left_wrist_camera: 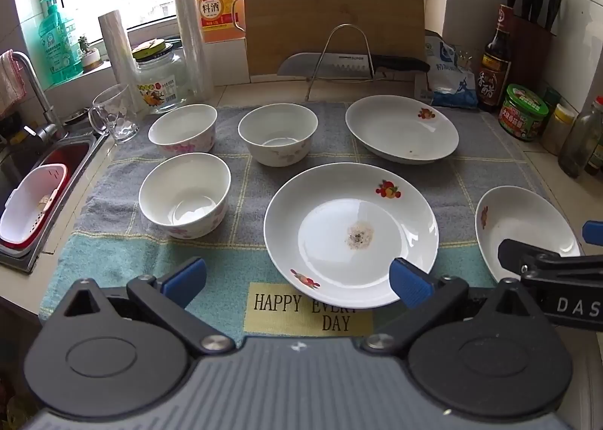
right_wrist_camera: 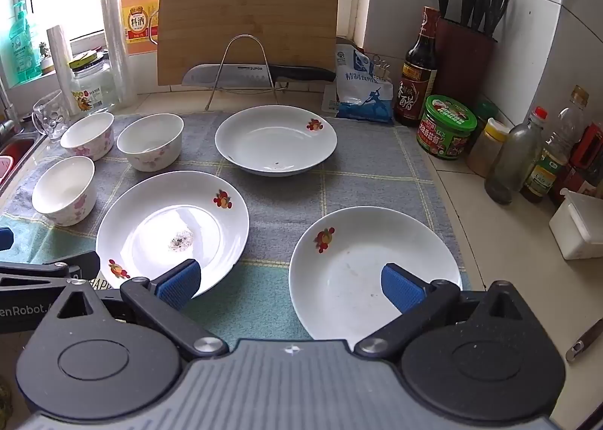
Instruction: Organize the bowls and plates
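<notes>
I hold both hand-held grippers, left (left_wrist_camera: 297, 279) and right (right_wrist_camera: 290, 281), wide open and empty. Three plates (left_wrist_camera: 350, 241) and three bowls (left_wrist_camera: 184, 194) lie just ahead on the cloth (left_wrist_camera: 241, 249).

Cloth (right_wrist_camera: 361, 181) bare between plates (centre), bottles (right_wrist_camera: 505, 170) crowding right — sink (left_wrist_camera: 34, 181) left

both views look forward and steeply down from just above the near edge of the cloth (left_wrist_camera: 241, 264), each over its own spread blue fingertips. the left wrist view centres on the stained plate (left_wrist_camera: 350, 237), the right sits further right. both share that plate, the bowls and the cutting board (right_wrist_camera: 248, 19).
</notes>
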